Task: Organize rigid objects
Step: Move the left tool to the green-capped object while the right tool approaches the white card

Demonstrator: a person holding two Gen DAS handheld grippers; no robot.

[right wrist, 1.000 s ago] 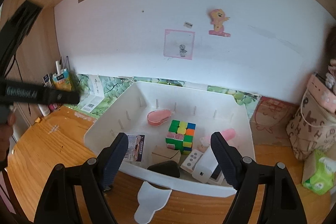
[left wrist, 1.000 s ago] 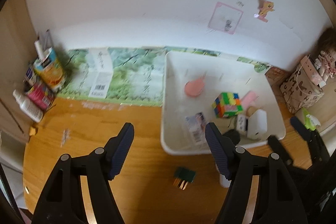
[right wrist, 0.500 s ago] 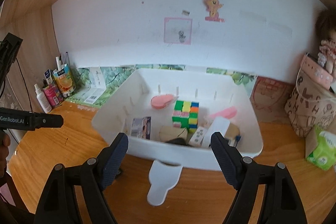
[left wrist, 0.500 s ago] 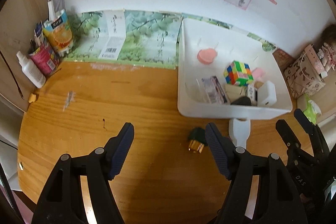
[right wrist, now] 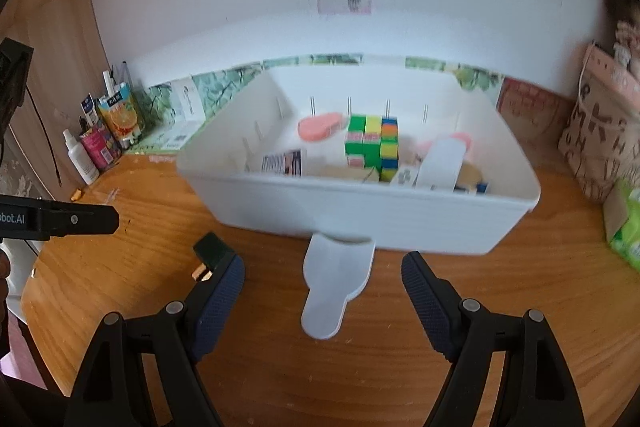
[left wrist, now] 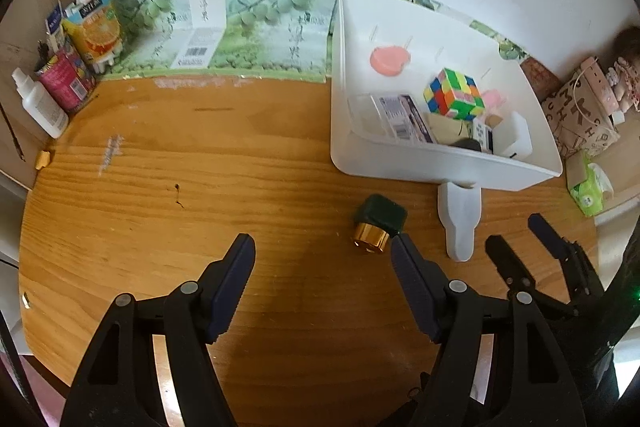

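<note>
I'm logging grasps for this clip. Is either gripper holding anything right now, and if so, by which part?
Nothing is held. The left gripper and right gripper are both open and empty above the table.

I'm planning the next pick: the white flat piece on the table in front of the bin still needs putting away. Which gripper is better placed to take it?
Probably the right gripper: open, with the white flat piece lying between its fingers. The left gripper is open over bare table.
</note>
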